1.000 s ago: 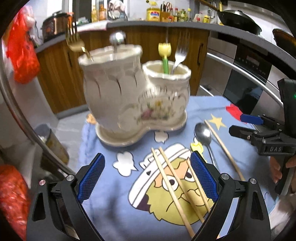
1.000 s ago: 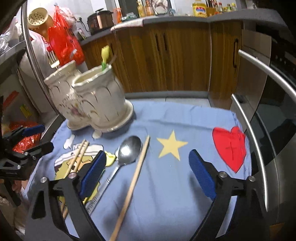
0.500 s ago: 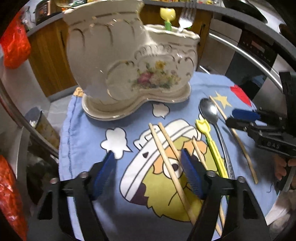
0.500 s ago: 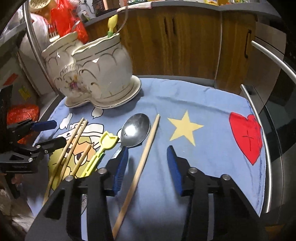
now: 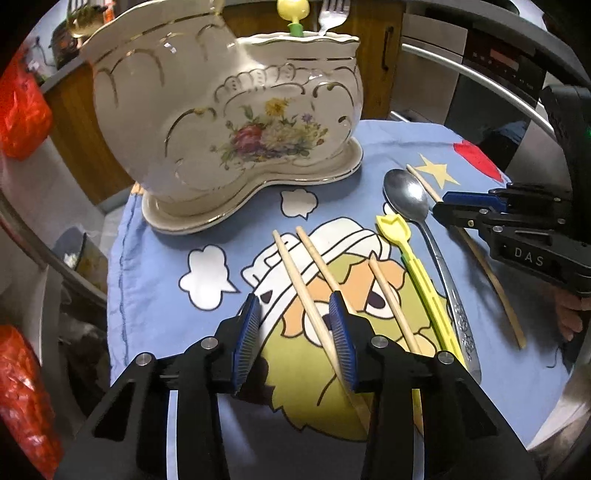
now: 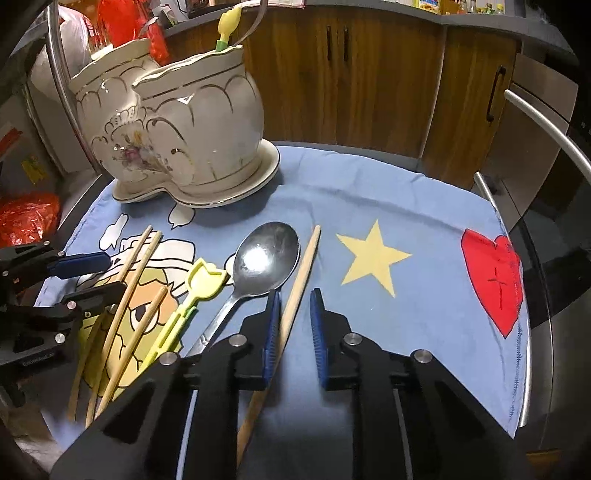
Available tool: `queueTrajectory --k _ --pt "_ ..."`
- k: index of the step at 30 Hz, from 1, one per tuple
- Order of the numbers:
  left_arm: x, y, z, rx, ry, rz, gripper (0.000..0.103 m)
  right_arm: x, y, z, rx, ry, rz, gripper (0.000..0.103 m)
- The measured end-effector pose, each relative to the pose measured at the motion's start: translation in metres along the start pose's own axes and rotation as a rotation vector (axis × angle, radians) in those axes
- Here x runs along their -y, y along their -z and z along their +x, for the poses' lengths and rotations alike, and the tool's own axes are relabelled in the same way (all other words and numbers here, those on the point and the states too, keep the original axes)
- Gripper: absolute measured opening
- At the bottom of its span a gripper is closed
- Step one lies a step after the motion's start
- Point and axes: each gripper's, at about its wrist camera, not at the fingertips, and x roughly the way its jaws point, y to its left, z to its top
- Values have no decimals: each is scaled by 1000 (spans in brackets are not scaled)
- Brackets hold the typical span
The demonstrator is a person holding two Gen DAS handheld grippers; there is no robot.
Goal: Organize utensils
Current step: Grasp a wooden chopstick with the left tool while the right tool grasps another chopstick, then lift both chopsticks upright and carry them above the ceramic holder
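So far, only a few utensils stand in the ceramic holder (image 5: 229, 122) at the left. On the cloth (image 6: 406, 206) lie 4 chopsticks, a yellow fork and a spoon (image 6: 266, 254). The left gripper (image 5: 295, 332) is closing around 1 chopstick (image 5: 303, 291), not yet pinching. The right gripper (image 6: 293, 328) is closing, nearly narrow, on the lone chopstick (image 6: 299, 280).

In the left wrist view the holder (image 5: 229, 122) stands on the cloth (image 5: 155, 258) at upper centre, a fork (image 5: 332, 14) in it. Below it lie chopsticks (image 5: 306, 273); to their right a pick (image 5: 417, 266), then a spoon (image 5: 410, 199), then a lone chopstick (image 5: 491, 280). In the right wrist view that chopstick (image 6: 299, 284) lies right of the spoon (image 6: 266, 258).
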Motion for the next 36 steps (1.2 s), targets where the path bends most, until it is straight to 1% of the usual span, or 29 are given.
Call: queueTrajectory --k 2,3,5,7,10,16,20,24,30,33,36 --pt "4 -2 1 6 4 11 27 -1 0 1 2 0 2 12" --pt "6 -2 1 12 4 23 24 -1 -1 1 0 -7 8 12" --pt "11 -3 2 22 1 44 14 1 0 1 0 -23 25 10" --pt "13 -3 2 32 -6 54 11 5 0 0 0 -36 41 6" --pt "11 -2 2 36 -4 43 7 12 -1 -6 20 -60 76 6" --pt "1 -1 -1 38 28 2 6 15 -3 -22 78 -86 101 6" --pt "-6 -1 -10 68 34 -19 6 19 -5 -33 126 -116 115 6" --pt "-12 0 -25 125 66 -31 6 23 -5 -43 177 -148 132 6" --pt "-12 -1 -63 248 100 -25 6 21 -5 -58 250 -174 145 6" --pt "-17 -7 -86 321 101 -21 6 18 -8 -67 286 -173 139 6" --pt "-21 -19 -106 375 103 -26 6 13 -17 -78 333 -170 122 6"
